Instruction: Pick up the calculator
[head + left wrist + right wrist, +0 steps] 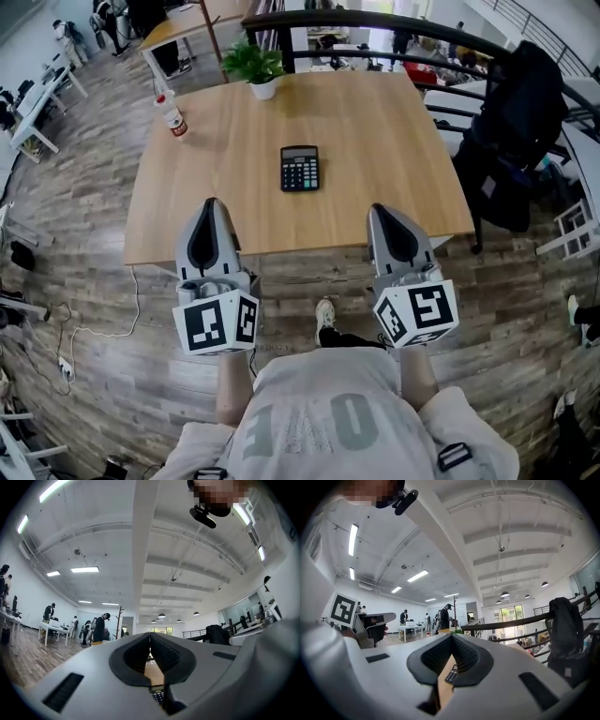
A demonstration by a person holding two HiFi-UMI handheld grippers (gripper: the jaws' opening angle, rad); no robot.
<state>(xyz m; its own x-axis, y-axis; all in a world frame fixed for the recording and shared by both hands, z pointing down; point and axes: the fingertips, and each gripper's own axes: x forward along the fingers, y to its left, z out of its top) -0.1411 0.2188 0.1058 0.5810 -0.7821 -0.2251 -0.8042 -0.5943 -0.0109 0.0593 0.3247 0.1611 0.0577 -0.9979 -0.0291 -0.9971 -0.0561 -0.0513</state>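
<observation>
On a light wooden table (394,178), seen from above through the head view, a black calculator (300,169) lies flat near the middle, keys facing up, with bare wood all around it. A small potted plant (255,67) in a white pot stands at the far edge of the table, and a bottle (172,114) with a red cap stands near the far left corner, both well apart from the calculator. The left gripper (212,204) and the right gripper (379,211) are held side by side at the near edge of the table, both pointing away from the person towards the far side, with the calculator ahead of them and between their lines, touched by neither. In the left gripper view, the left gripper (150,637) has its two grey jaws drawn together so the tips meet, holding nothing; a sliver of the calculator (158,695) shows low down through the narrow slit behind the tips. In the right gripper view, the right gripper (452,637) is likewise closed tip to tip and empty, and the calculator (451,673) shows on the tabletop through its slit. A dark jacket (511,122) hangs over a chair to the right of the table, and a black railing (375,21) curves behind it. Below the grippers in the head view, one shoe (325,317) of the person rests on the grey plank floor (94,234).
</observation>
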